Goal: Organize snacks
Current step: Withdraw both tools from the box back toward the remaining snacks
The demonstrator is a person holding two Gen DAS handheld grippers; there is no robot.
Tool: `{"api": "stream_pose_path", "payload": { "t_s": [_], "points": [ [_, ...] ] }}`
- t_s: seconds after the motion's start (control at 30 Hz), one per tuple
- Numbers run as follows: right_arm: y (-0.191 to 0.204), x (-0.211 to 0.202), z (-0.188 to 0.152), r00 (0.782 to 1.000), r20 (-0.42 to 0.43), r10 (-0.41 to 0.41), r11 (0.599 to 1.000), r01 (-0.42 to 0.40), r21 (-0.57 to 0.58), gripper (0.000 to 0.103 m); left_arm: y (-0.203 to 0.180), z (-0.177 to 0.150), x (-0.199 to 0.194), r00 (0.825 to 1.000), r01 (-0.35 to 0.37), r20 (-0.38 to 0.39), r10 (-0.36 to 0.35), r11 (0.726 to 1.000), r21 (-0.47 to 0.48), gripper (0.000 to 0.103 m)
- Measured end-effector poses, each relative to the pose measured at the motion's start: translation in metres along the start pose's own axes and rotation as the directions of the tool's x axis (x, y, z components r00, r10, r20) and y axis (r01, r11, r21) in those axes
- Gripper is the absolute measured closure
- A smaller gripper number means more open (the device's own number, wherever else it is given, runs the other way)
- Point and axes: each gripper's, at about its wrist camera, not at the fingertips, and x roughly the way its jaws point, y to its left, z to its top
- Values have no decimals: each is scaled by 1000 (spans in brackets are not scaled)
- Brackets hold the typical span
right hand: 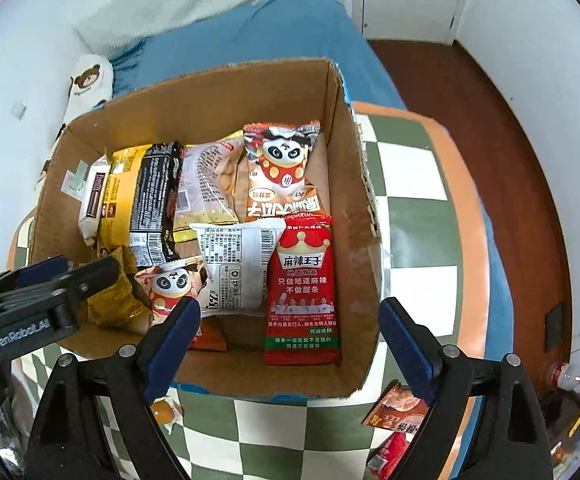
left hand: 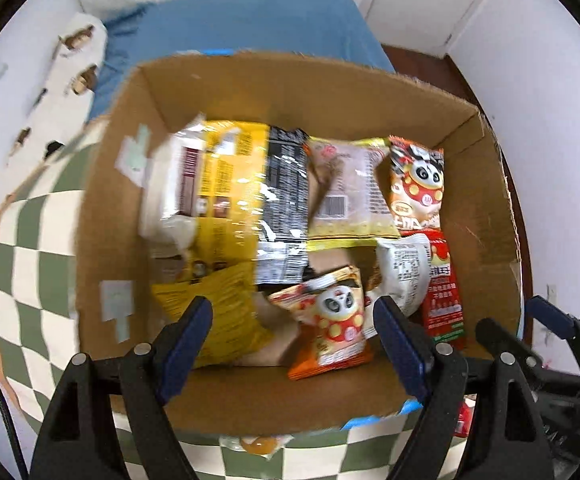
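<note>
left wrist view: left gripper (left hand: 292, 334) stood wide apart over the cardboard box (left hand: 250, 80), gripping nothing.
snacks: small panda packet (left hand: 332, 328) lay loose between its fingers; yellow bag (left hand: 226, 184) beyond the left finger.
right wrist view: right gripper (right hand: 290, 330) stood wide, empty.
snacks: red packet (right hand: 302, 288) and white packet (right hand: 236, 268) lay in the box between its fingers.
left gripper (right hand: 62, 280): left of it.

Yellow bag (left hand: 226, 184): print blurred, unreadable from my left claw. Red packet (right hand: 386, 456) off the box's near corner: half hidden behind my finger.
</note>
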Motion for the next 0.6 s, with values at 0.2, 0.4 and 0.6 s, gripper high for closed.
{"api": "stream_pose_path", "payload": {
  "t_s": [0.2, 0.4, 0.6],
  "points": [
    [11, -27, -16, 995, 96, -19, 1000, 21, -23, 10, 2, -29, -30, 991, -48, 123, 45, 999, 22, 21],
    [22, -61, -36, 982, 190, -21, 999, 29, -39, 10, 2, -53, -60, 972, -70, 225, 62, 997, 26, 21],
    [28, -101, -58, 961, 275, -17, 999, 31, -44, 10, 3, -79, -93, 950, -69, 308, 59, 997, 20, 21]
  ]
}}
